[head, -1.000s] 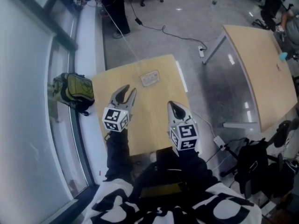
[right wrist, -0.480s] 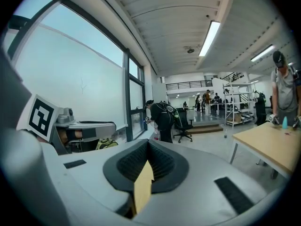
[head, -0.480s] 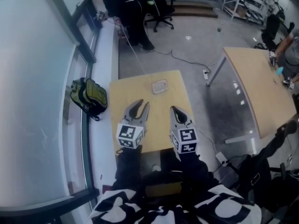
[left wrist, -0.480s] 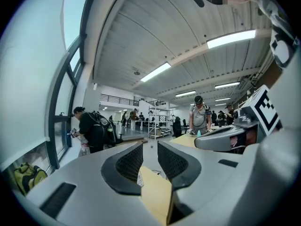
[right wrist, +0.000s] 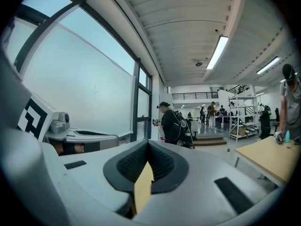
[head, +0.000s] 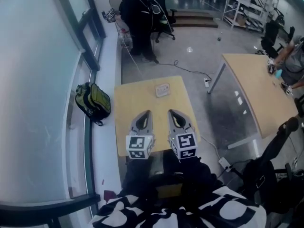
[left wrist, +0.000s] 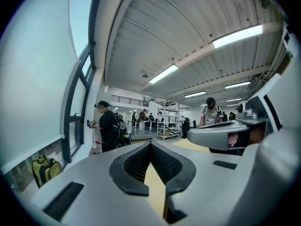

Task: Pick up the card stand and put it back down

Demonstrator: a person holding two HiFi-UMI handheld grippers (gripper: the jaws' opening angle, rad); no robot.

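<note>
The card stand is a small pale holder resting near the far edge of the small wooden table. Nothing touches it. My left gripper hovers over the table's near half, short of the stand, with its jaws shut and nothing between them. My right gripper hangs close beside it on the right, likewise shut and empty. In the left gripper view the left gripper points level across the room, its tips meeting. The right gripper shows the same in its own view. The stand appears in neither gripper view.
A green backpack lies on the window ledge left of the table. A person in black stands beyond the table. A larger wooden table stands at the right, with cables and a power strip on the floor.
The left gripper's jaws have closed from open to shut. Both grippers have drawn closer together. The head view has tipped up toward the room; the card stand stays put.
</note>
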